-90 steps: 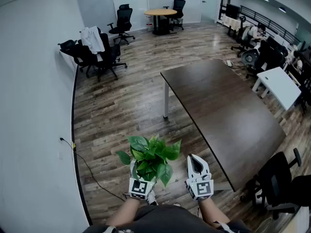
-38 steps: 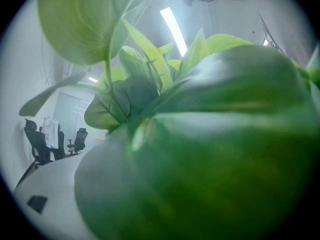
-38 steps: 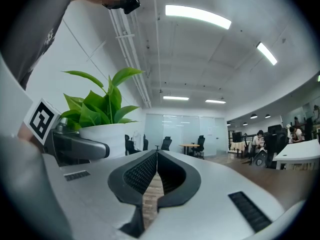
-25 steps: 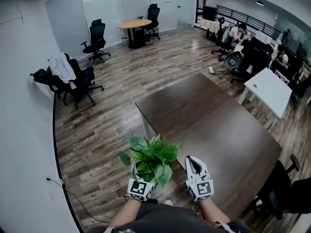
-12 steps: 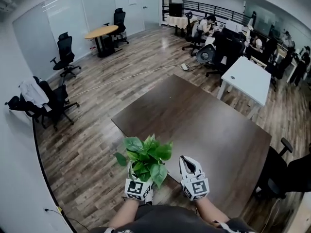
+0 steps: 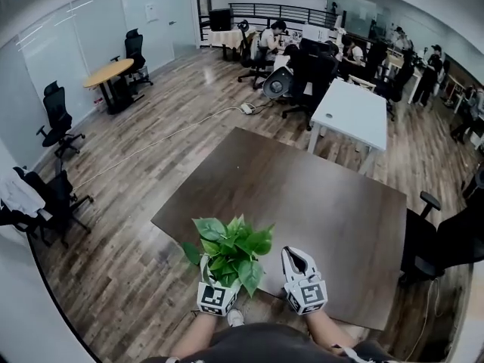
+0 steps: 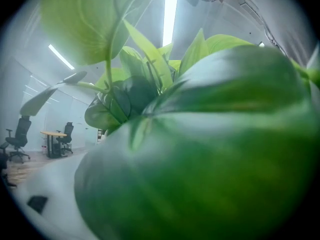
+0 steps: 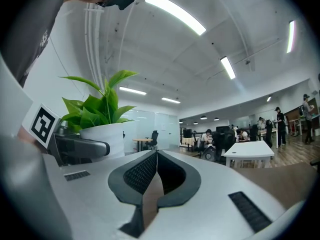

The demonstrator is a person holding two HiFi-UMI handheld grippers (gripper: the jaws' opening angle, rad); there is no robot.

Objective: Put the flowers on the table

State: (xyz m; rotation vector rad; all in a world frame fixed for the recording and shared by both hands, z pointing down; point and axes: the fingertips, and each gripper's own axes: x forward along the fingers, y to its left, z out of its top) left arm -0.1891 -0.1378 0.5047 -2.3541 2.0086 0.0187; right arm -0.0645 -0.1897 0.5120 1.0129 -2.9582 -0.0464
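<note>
The flowers are a leafy green plant (image 6: 231, 252) in a white pot (image 8: 102, 139). My left gripper (image 6: 218, 277) is shut on the pot and holds it upright, just short of the near edge of the dark brown table (image 6: 302, 195). In the left gripper view the leaves (image 7: 200, 149) fill the picture and hide the jaws. To the right of the plant, my right gripper (image 6: 296, 255) is shut and empty, its pads (image 8: 145, 171) meeting at the tips. It hangs over the table's near edge.
A white table (image 6: 352, 112) stands beyond the brown one, with people seated at desks behind it. A black office chair (image 6: 446, 240) stands at the table's right side. More chairs (image 6: 45, 199) and a round wooden table (image 6: 110, 72) are at the left.
The view has swung and closed in, so the brown table now lies straight ahead and nearer. Both grippers keep their places in front of the body, with the plant still held.
</note>
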